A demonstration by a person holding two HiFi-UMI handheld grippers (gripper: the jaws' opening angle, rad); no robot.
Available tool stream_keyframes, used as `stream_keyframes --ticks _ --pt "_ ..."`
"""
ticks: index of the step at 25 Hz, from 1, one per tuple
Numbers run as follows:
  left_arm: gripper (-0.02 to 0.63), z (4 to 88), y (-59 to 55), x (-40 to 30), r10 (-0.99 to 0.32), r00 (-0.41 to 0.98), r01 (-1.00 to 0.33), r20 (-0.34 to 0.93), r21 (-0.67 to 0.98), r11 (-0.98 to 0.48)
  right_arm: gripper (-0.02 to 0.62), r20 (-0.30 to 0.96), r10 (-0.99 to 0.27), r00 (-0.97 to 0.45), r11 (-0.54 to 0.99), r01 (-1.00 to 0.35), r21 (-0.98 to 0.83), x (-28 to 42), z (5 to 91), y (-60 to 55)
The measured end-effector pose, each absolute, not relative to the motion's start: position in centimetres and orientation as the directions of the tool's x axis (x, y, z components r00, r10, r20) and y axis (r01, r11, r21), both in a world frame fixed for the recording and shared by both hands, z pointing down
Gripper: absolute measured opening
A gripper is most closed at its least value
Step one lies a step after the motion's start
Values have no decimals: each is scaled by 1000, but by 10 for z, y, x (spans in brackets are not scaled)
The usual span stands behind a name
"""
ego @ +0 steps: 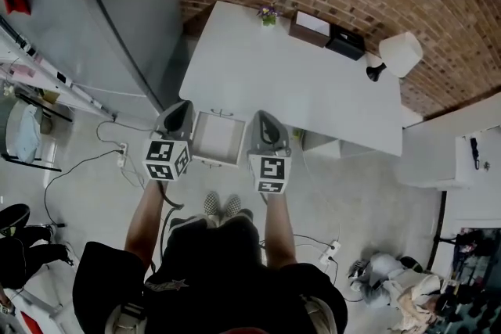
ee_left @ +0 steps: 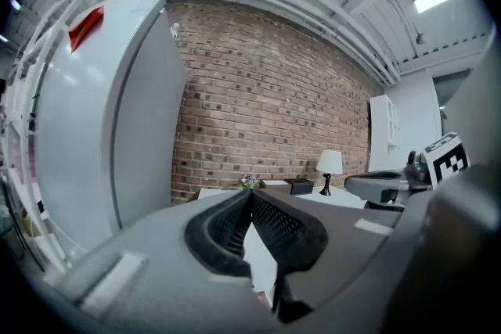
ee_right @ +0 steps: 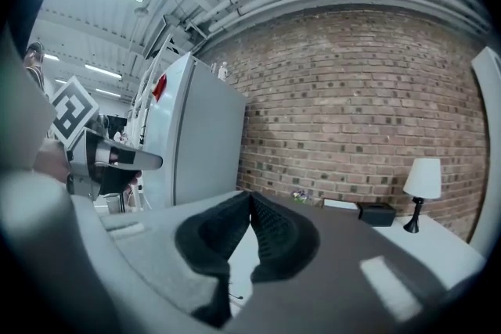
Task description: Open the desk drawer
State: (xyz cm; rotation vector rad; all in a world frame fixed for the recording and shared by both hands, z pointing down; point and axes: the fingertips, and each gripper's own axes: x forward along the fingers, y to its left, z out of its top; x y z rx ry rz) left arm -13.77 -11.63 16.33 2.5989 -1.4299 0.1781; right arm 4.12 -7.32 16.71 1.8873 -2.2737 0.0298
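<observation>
The white desk (ego: 290, 82) stands against a brick wall, and its drawer (ego: 216, 138) is pulled out from the front edge, its pale inside bare. Both grippers are held high in front of me, above the drawer and touching nothing. My left gripper (ego: 178, 105) hangs over the drawer's left side and my right gripper (ego: 264, 116) over its right side. In the left gripper view the left gripper (ee_left: 250, 192) has its black pads meeting at the tips with nothing between them. In the right gripper view the right gripper (ee_right: 250, 196) is closed the same way, empty.
On the desk's far edge are a small plant (ego: 268, 15), a brown box (ego: 311, 27), a black box (ego: 346, 41) and a white lamp (ego: 401, 55). A tall grey refrigerator (ego: 102, 12) stands to the left. Cables and a power strip (ego: 123, 155) lie on the floor.
</observation>
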Motion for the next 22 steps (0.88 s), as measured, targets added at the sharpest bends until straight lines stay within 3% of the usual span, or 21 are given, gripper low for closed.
stream_keyframes --ticks 14,22 --pt "9 121 -61 -157 -843 519 -845 142 -61 -531 6 109 -986 -127 139 -985 107 63 134 -12" --pt "9 128 -43 -169 -849 502 -853 167 -68 -518 6 132 -985 -115 127 -988 90 66 144 9"
